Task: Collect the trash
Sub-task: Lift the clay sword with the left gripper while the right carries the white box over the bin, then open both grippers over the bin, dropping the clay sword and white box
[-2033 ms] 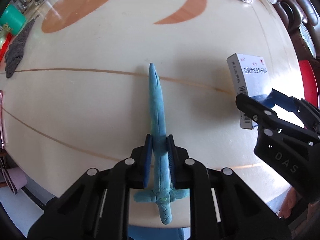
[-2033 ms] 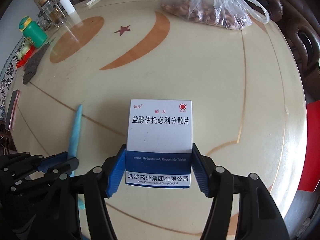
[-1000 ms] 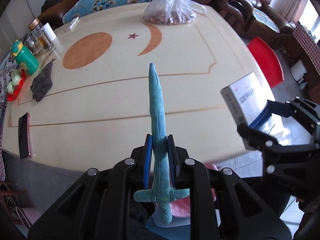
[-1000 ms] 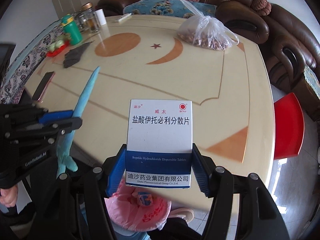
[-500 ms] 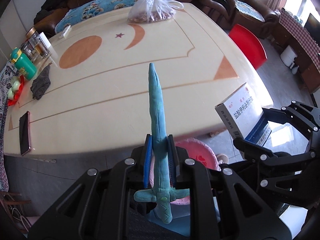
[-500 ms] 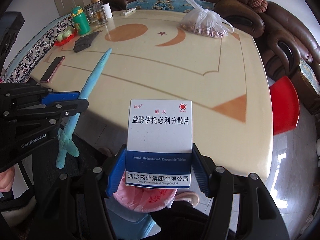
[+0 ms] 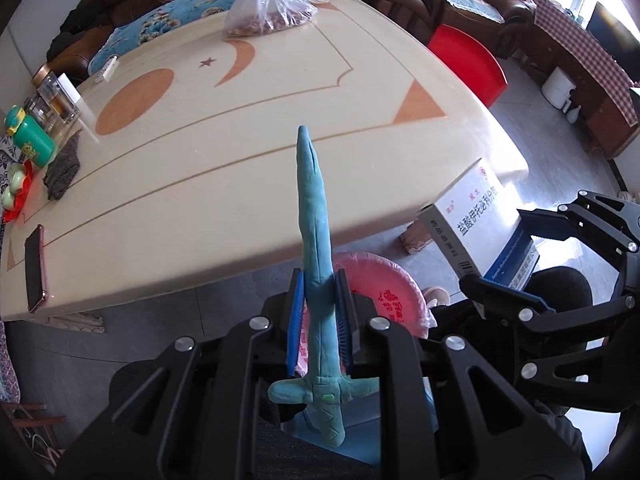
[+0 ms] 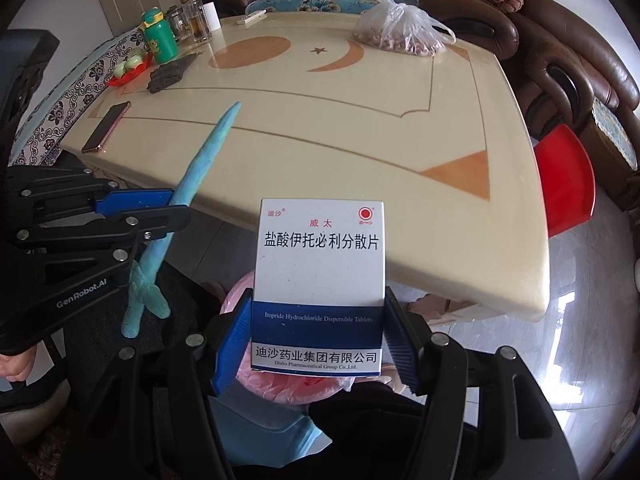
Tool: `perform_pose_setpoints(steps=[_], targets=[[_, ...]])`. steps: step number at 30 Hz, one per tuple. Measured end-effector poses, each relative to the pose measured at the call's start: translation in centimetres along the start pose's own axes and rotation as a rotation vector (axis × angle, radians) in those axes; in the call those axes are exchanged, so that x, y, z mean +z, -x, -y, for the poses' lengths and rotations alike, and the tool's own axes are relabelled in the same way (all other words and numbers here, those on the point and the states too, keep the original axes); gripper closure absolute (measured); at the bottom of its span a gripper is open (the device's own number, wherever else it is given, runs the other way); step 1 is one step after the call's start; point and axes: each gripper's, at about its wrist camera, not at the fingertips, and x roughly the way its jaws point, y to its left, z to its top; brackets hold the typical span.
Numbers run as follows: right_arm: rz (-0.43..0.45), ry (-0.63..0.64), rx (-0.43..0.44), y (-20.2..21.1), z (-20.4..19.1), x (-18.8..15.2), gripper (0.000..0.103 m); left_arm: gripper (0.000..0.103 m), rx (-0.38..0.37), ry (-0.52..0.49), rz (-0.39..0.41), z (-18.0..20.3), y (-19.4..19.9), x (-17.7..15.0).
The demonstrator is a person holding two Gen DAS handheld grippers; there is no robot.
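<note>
My left gripper (image 7: 319, 300) is shut on a long blue clay sword (image 7: 314, 216), which points forward past the table's near edge; it also shows in the right wrist view (image 8: 200, 168). My right gripper (image 8: 318, 332) is shut on a white and blue medicine box (image 8: 320, 272), seen from the left wrist view (image 7: 476, 220) at the right. Both are held off the table, above a bin lined with a pink bag (image 7: 384, 288), which lies just below the box in the right wrist view (image 8: 280, 384).
The cream table (image 7: 240, 152) carries a bag of nuts (image 7: 272, 8), a phone (image 7: 34, 268), a dark cloth (image 7: 62, 166), a green bottle (image 7: 28, 136) and glass jars (image 7: 54, 96). A red stool (image 7: 468, 60) and brown sofas (image 8: 560, 52) stand beyond.
Both grippers have pulled back and up from the table with the sword and box in them. The pink-lined bin now shows below them.
</note>
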Motion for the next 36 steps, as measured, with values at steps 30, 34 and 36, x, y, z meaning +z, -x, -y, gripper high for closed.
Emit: perform_pose_setpoints(steps=[30, 34, 36], targets=[[-0.179, -0.122, 0.102, -12.5, -0.4, -6.4, 0.043, 0.086, -0.12, -0.071, -0.091, 0.7, -9.2, -5.9], [-0.2, -0.134, 0.111, -13.7, -0.2, -6.9, 0.043, 0.086, -0.137, -0.07, -0.104, 0.5, -10.2, -6.7], [-0.21, -0.139, 0.109, -14.3, -0.2, -7.1, 0.043, 0.086, -0.138, -0.078, -0.109, 0.4, -10.8, -7.1]])
